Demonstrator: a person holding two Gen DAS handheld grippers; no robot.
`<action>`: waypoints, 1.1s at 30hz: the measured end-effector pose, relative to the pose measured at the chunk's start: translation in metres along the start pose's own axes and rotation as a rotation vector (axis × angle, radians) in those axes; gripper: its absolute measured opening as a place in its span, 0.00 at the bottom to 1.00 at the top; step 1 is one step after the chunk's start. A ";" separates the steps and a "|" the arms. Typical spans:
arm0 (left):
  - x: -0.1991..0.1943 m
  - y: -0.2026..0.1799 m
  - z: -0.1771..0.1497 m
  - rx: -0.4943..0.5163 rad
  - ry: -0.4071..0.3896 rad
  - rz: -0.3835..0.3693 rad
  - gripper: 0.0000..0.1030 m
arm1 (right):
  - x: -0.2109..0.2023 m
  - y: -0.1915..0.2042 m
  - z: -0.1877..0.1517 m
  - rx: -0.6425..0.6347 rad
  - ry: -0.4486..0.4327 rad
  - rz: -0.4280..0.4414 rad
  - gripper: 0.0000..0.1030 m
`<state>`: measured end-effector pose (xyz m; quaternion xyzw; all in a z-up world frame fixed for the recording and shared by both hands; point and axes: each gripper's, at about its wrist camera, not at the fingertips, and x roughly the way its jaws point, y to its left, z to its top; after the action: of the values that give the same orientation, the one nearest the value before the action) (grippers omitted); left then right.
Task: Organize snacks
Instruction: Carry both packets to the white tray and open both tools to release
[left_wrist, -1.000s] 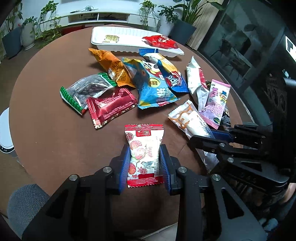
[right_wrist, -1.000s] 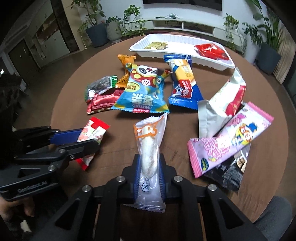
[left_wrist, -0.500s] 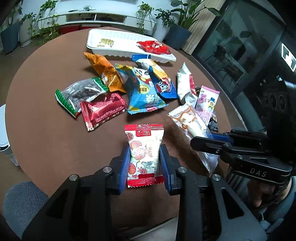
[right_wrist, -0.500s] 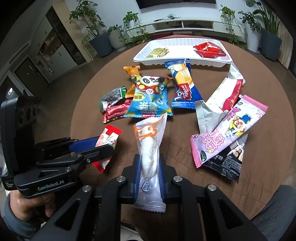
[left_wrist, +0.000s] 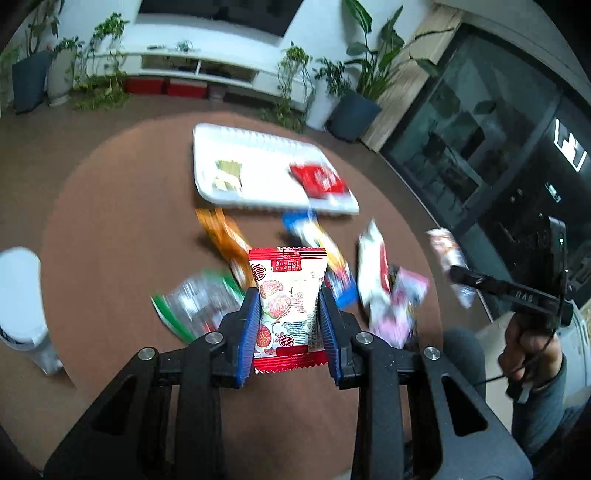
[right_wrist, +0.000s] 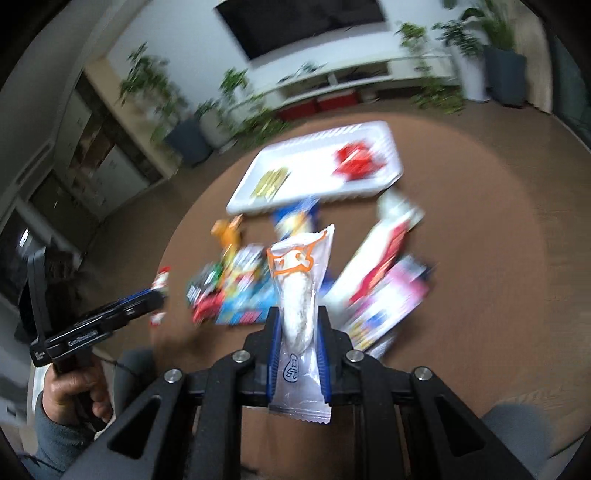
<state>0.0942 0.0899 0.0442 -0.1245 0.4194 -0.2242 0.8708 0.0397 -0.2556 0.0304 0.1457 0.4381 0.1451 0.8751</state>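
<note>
Red-and-white snack packet (left_wrist: 288, 310) pinched between the blue pads of the left gripper (left_wrist: 289, 314), long axis running straight ahead along the fingers, top seal pointing away. Clear packet with a white bun (right_wrist: 300, 314) clamped likewise in the right gripper (right_wrist: 298, 339), orange-printed end forward. Ahead of both, beyond blurred loose packets, a white tray (left_wrist: 255, 146) lies on the brown round table (left_wrist: 110, 206), holding a red packet (left_wrist: 318, 179) and a yellowish one (left_wrist: 227, 175).
</note>
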 end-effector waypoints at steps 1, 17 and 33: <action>-0.002 0.005 0.015 0.000 -0.018 0.010 0.28 | -0.006 -0.007 0.009 0.010 -0.019 -0.010 0.18; 0.096 0.023 0.203 0.082 0.011 0.109 0.28 | 0.076 0.032 0.192 -0.072 -0.033 0.051 0.18; 0.242 0.054 0.184 0.086 0.167 0.150 0.29 | 0.249 0.042 0.190 -0.119 0.243 -0.078 0.19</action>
<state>0.3869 0.0228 -0.0272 -0.0361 0.4887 -0.1860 0.8516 0.3309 -0.1462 -0.0249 0.0580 0.5369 0.1534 0.8276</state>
